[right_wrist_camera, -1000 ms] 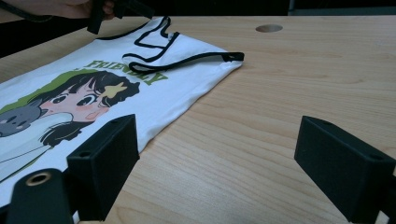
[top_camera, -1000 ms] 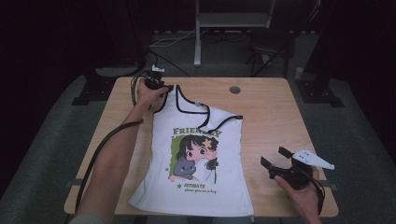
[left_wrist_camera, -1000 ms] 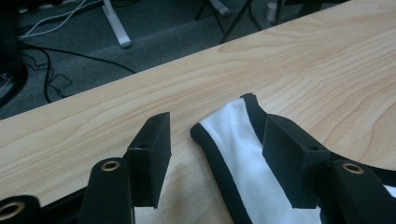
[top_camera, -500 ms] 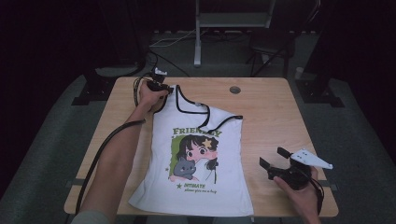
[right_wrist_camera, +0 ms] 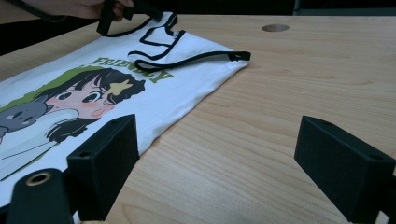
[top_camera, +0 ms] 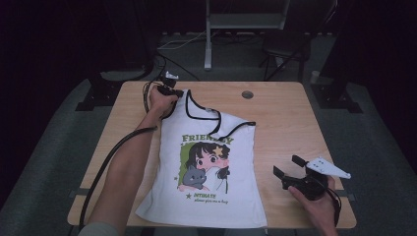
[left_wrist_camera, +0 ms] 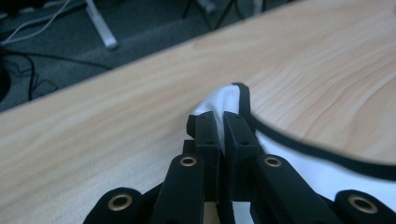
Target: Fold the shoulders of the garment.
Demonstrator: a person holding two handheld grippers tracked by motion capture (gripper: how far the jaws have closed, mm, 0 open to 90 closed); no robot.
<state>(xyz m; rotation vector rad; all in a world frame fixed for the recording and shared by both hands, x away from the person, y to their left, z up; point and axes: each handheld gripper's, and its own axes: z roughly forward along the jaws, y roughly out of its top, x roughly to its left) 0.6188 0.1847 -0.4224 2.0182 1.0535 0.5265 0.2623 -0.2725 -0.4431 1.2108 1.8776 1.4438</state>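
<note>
White tank top [top_camera: 206,167] strap pinched in left claw [left_wrist_camera: 223,126] at table's [top_camera: 285,118] far corner

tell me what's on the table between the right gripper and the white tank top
Nothing: bare wood of the table separates the open right gripper from the tank top, plain in the high view and the right gripper view.

A pale wooden worktop [top_camera: 285,118] with a small round hole [top_camera: 247,94] near its far edge stands on a grey floor [top_camera: 59,147]. Beyond the far edge, a white stand leg [top_camera: 208,46] rises from the floor, with loose cables [top_camera: 167,61] trailing beside it in the dark
</note>
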